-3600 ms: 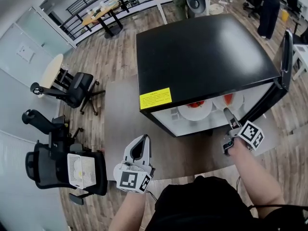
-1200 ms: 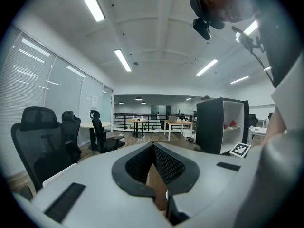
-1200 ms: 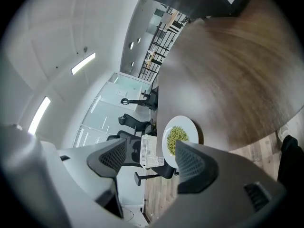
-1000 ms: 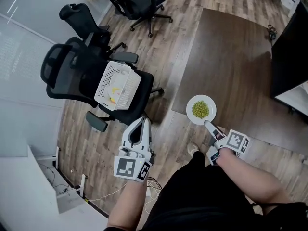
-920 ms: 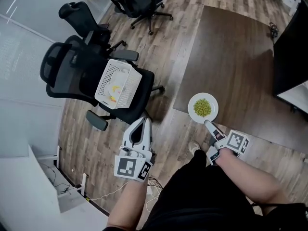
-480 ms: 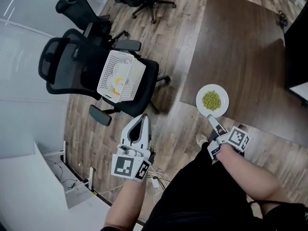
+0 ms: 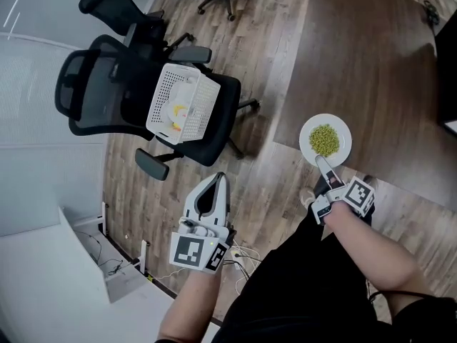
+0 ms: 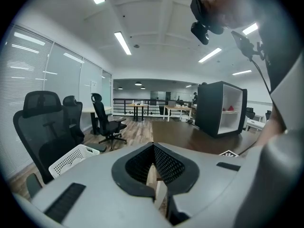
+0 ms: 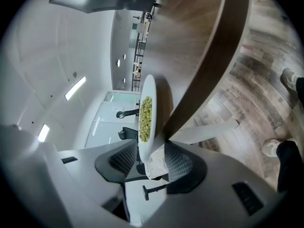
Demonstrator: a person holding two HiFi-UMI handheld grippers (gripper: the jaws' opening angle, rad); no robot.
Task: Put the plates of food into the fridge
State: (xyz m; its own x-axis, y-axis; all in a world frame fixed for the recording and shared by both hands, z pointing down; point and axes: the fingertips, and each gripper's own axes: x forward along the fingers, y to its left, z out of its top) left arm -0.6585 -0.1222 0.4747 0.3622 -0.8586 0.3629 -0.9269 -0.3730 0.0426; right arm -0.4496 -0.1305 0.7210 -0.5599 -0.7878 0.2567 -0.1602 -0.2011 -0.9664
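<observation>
My right gripper (image 7: 320,161) had just been closing, jaws half-open, around the rim of the white plate of green peas (image 7: 343,130) at the brown table (image 7: 371,70)'s near edge. A loose pinch risked spilling. My left gripper (image 7: 221,179) sat closed, empty.

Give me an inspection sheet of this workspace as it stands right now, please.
Surface: brown table, plate at its near edge.
Job's things: white plate of green food; black fridge open, beyond the table.
Clutter: white basket on office chair.
Grippers: left gripper shut, empty; right gripper jaws have just been closing around plate rim, grip unconfirmed.
Cables: loose cables on floor below left gripper.
Surroundings: wood floor, more chairs.
</observation>
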